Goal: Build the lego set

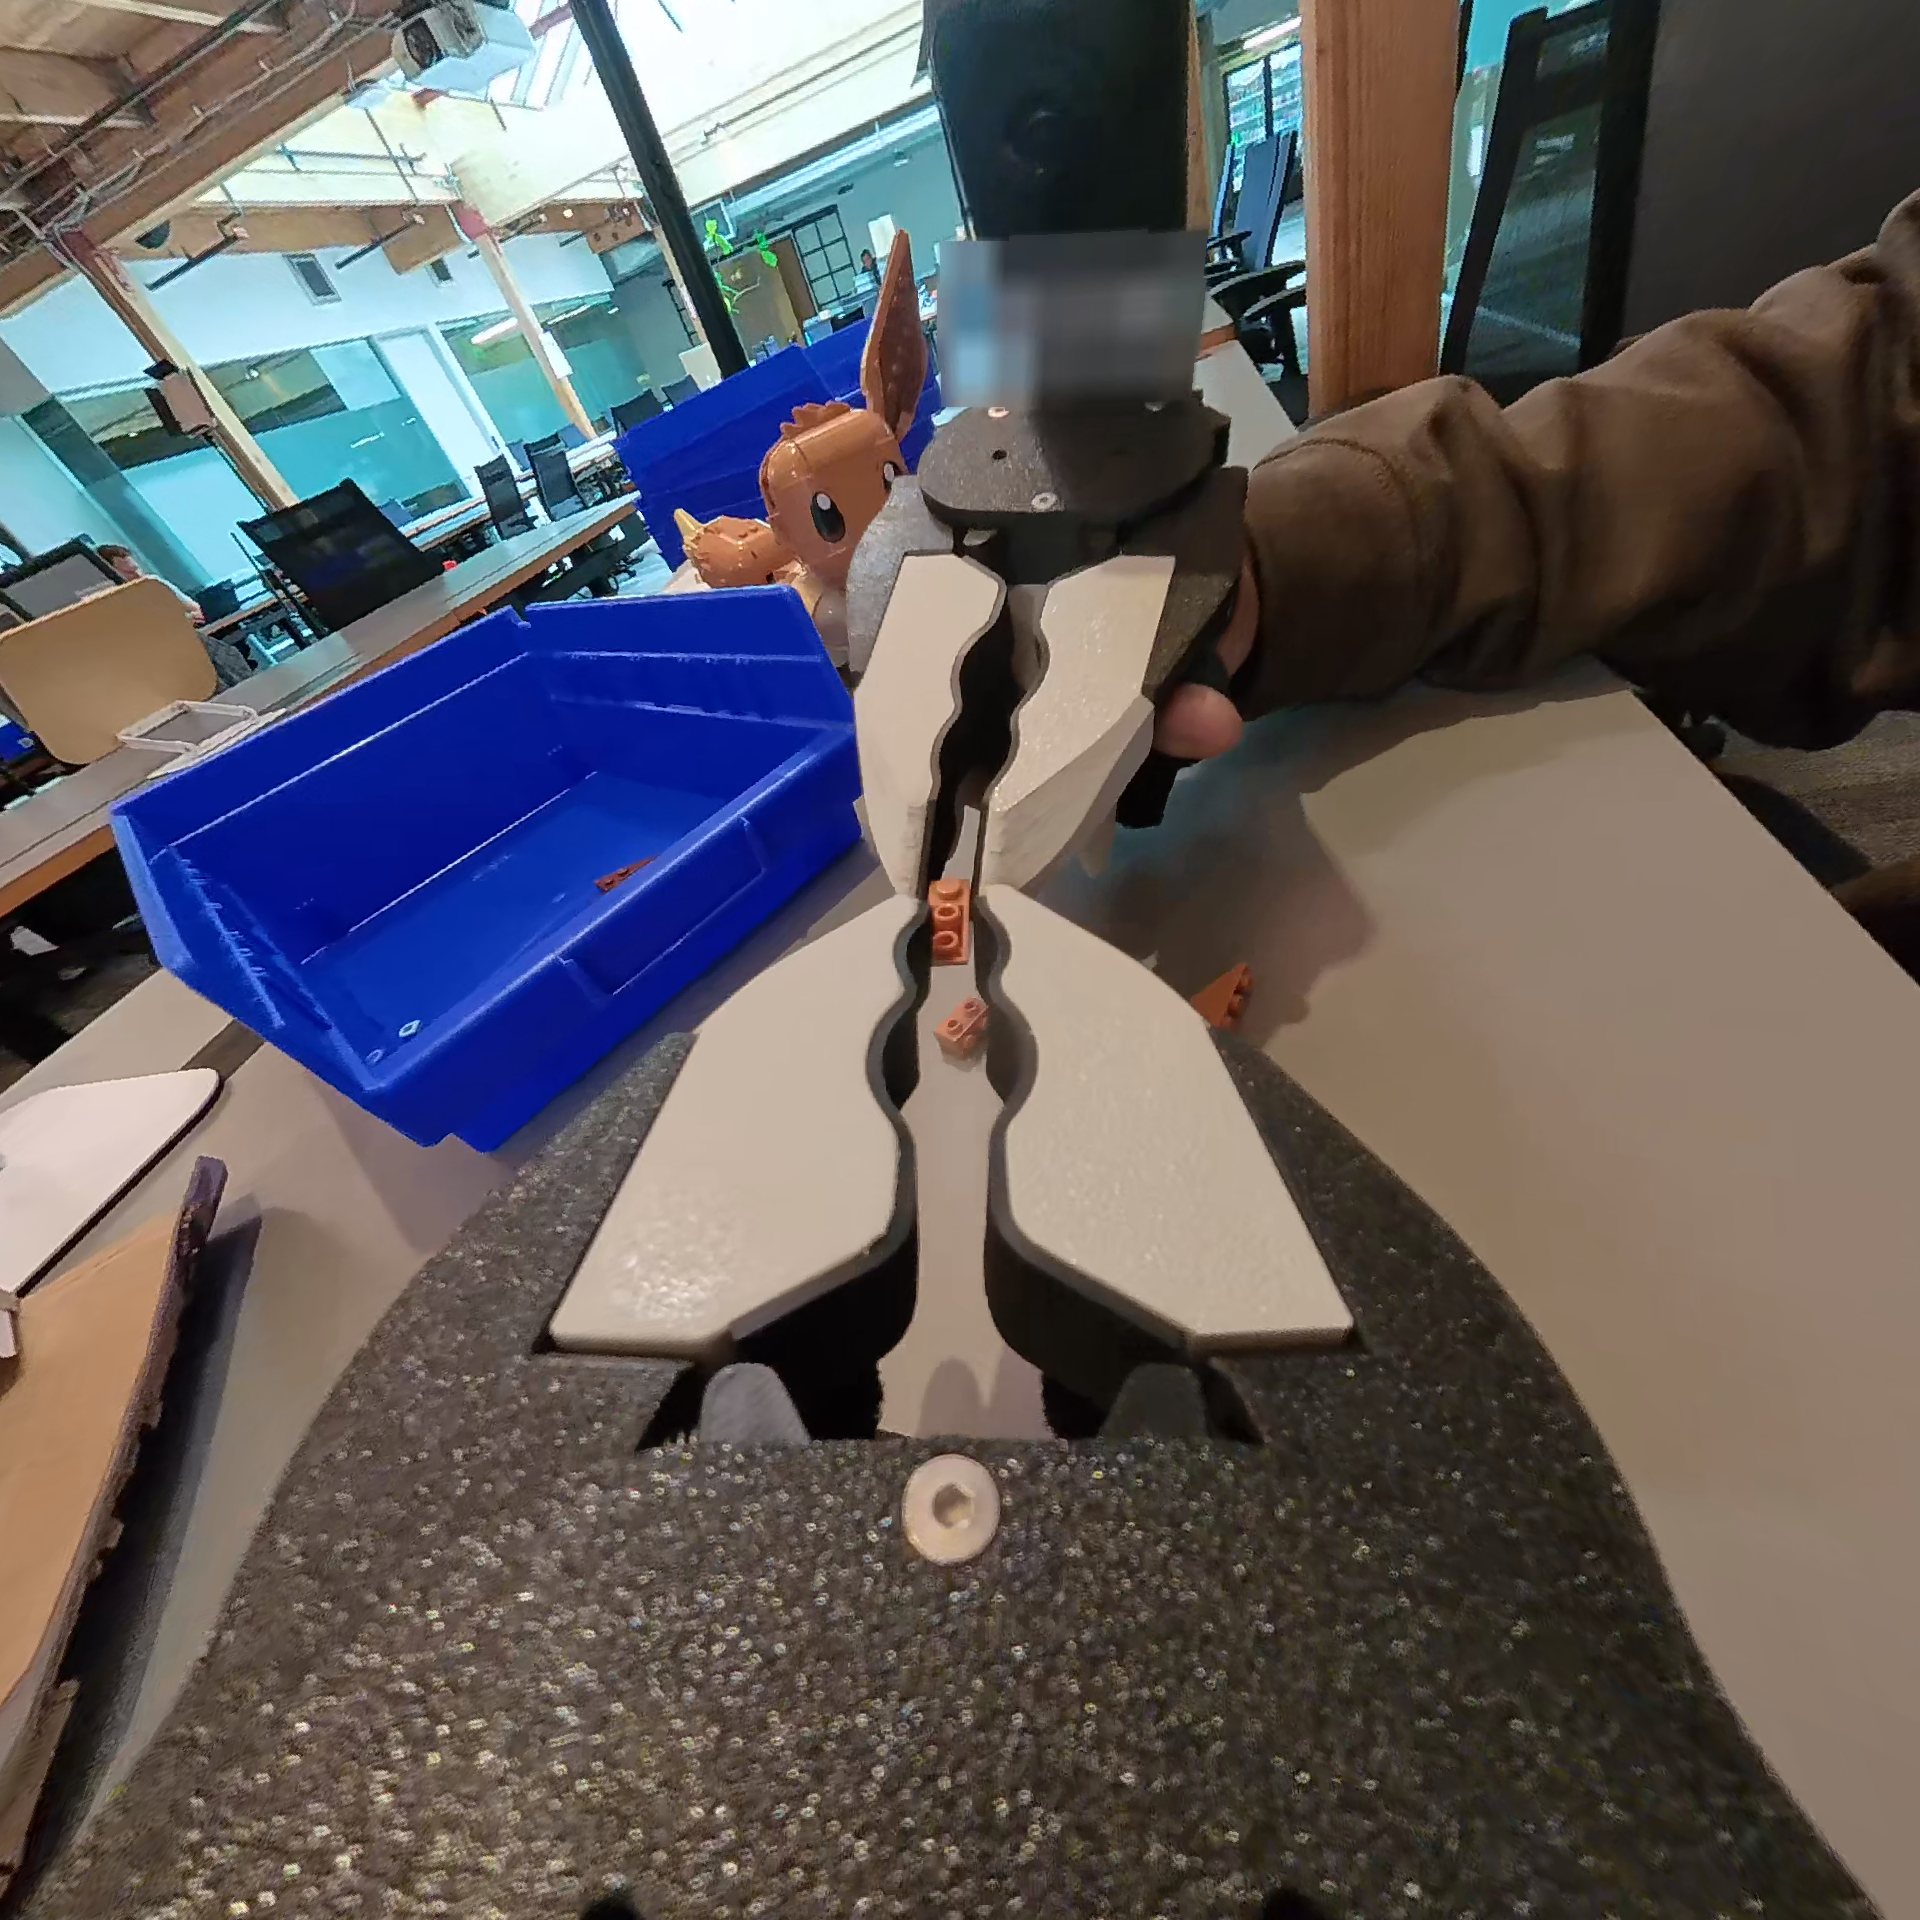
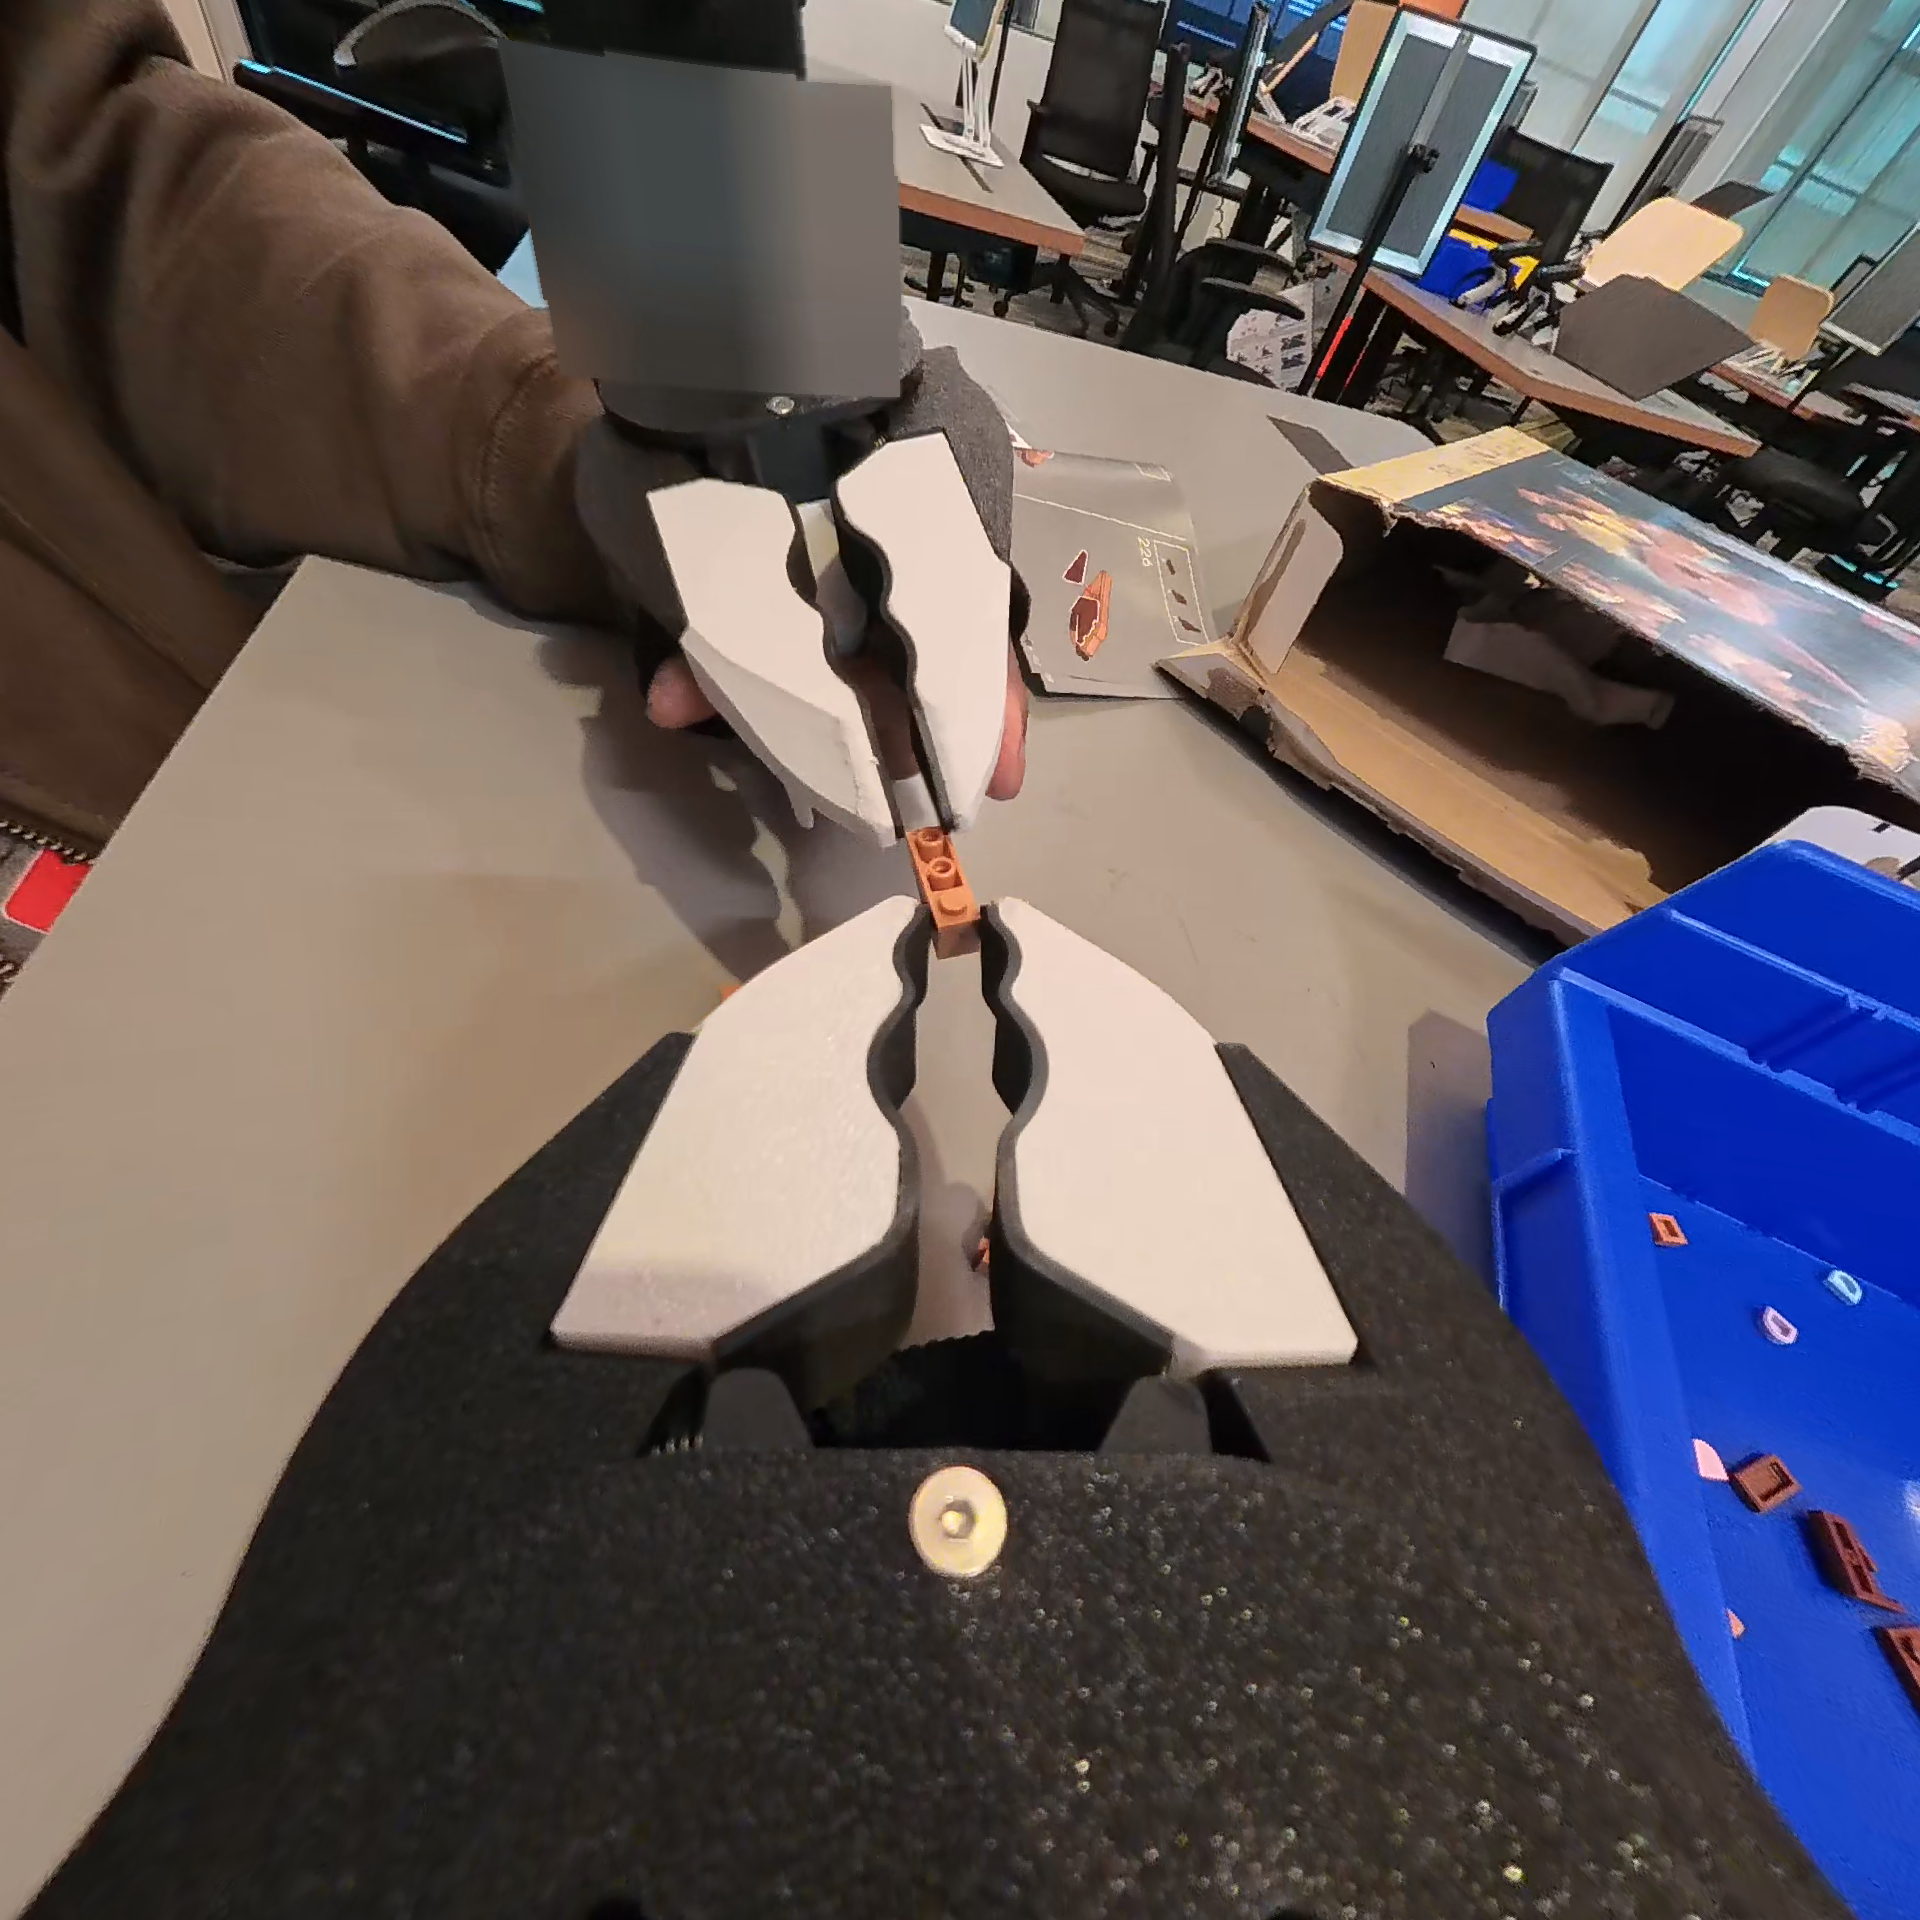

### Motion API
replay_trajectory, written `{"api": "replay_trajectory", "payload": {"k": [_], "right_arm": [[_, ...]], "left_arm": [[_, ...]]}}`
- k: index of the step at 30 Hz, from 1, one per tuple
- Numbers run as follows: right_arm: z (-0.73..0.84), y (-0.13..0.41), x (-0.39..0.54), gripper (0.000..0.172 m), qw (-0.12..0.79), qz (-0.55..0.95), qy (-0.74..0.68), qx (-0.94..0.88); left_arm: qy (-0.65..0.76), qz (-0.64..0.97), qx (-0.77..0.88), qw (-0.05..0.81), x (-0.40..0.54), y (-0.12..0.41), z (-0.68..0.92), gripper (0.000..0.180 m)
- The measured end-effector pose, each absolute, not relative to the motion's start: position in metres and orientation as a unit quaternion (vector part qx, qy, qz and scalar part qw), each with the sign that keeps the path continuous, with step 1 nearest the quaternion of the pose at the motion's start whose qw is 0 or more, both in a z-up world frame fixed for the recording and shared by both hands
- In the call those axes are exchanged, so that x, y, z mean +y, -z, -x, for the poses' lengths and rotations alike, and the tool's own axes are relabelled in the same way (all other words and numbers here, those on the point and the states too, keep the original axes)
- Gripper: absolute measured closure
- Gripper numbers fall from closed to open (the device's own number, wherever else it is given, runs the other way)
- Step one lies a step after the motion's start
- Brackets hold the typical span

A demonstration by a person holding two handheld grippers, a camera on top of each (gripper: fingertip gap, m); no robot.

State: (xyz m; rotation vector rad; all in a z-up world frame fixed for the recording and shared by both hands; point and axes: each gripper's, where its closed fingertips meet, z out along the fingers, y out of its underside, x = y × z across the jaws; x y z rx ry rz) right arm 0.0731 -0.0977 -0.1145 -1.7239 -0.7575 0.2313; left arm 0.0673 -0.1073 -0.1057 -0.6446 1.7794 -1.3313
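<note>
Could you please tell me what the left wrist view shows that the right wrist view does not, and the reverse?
Only the left wrist view shows the brown brick-built animal figure and a loose orange brick on the table. Only the right wrist view shows the torn cardboard box and the instruction sheet. Both show the two grippers, left and right, tip to tip, each closed on an end of one orange brick piece, and a blue bin.

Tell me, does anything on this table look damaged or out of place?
Yes. The cardboard box lies on its side with ragged, torn edges. Two small orange bricks lie loose on the grey table, outside the blue bin.
</note>
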Motion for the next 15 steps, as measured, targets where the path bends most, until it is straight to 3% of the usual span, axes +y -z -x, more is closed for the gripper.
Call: {"api": "replay_trajectory", "payload": {"k": [15], "right_arm": [[-0.0737,0.1112,-0.0948,0.163,0.598,0.73,-0.088,-0.319]], "left_arm": [[0.564,0.259,0.684,0.383,-0.1081,0.0971,-0.0641,0.171]]}}
